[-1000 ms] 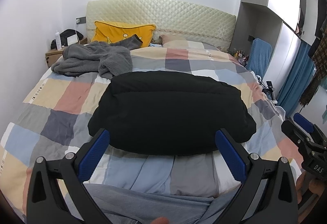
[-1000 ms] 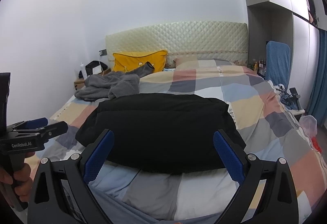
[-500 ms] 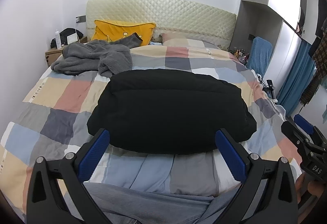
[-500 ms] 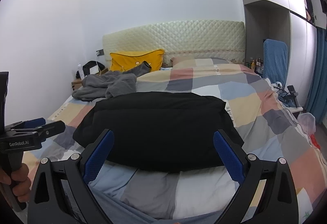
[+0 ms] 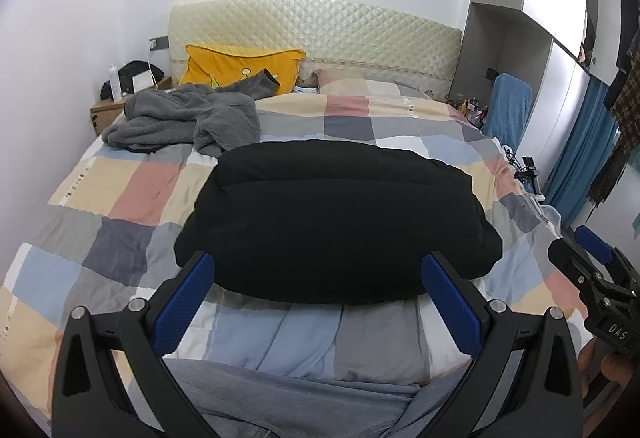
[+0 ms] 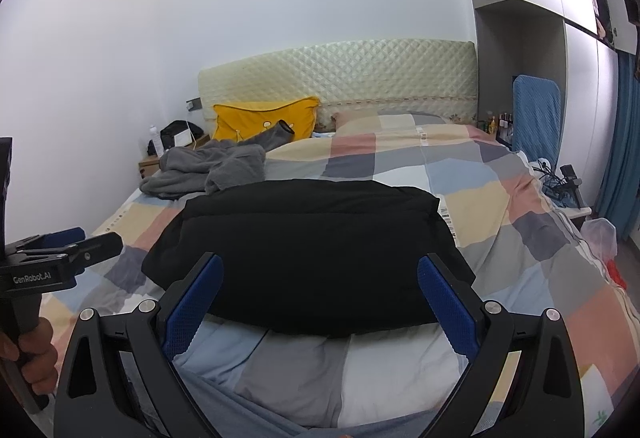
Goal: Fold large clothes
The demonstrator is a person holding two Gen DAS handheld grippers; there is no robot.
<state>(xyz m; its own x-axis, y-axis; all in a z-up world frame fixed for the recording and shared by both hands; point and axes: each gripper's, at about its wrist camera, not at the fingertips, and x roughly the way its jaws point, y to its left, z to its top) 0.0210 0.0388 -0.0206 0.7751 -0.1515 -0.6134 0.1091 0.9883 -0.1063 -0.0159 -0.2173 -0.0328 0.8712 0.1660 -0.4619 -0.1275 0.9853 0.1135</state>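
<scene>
I am holding the left gripper above the foot of the bed, its blue-padded fingers spread wide and gripping nothing. The folded black jacket is lying flat on the checked duvet just beyond the fingertips, centred between them. I am keeping the right gripper alongside, likewise spread apart and empty, with the same black jacket sitting just ahead of it. A crumpled grey fleece garment is resting well behind the jacket, near the yellow pillow propped at the quilted headboard. Each gripper is showing at the edge of the other's view.
</scene>
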